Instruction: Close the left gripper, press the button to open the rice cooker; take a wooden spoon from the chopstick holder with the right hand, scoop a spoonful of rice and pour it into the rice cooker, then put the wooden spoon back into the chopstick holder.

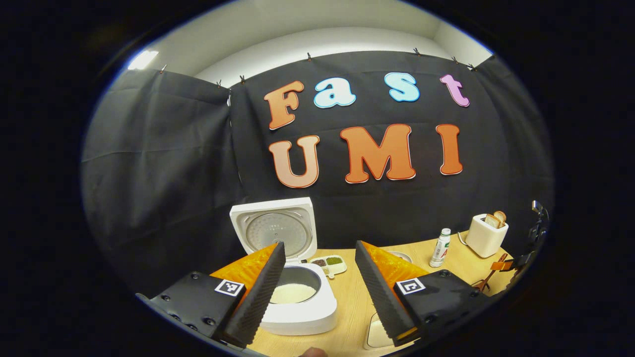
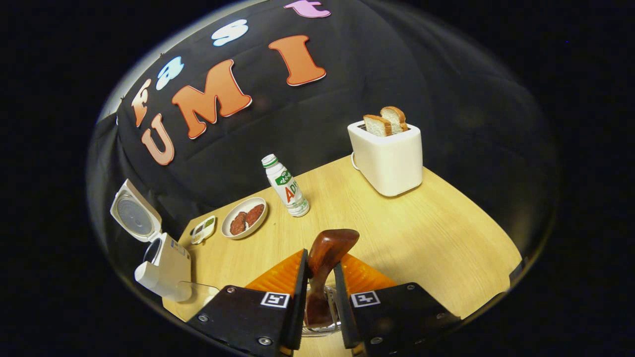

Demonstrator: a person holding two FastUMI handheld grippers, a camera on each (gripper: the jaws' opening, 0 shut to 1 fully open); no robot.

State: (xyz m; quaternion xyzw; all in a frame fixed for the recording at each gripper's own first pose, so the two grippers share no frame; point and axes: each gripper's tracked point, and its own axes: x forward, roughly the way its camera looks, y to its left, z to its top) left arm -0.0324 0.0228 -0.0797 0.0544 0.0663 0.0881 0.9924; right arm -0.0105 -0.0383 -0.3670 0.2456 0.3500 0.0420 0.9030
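Observation:
The white rice cooker (image 1: 302, 317) stands open with its lid (image 1: 273, 228) raised, and white rice lies in its pot (image 1: 292, 293). My left gripper (image 1: 318, 244) hovers just in front of it, open, with nothing between the fingers. The cooker (image 2: 166, 267) also sits at the far left of the right gripper view. My right gripper (image 2: 321, 263) is shut on the neck of the dark wooden spoon (image 2: 333, 244). The spoon's bowl points up. Its handle runs down into a clear glass holder (image 2: 320, 320) between the fingers.
A white toaster (image 2: 389, 156) with two bread slices stands at the back right. A small bottle (image 2: 287, 188), a plate of brown food (image 2: 244, 218) and a small divided dish (image 2: 203, 229) line the back. A clear container (image 2: 198, 292) sits beside the cooker.

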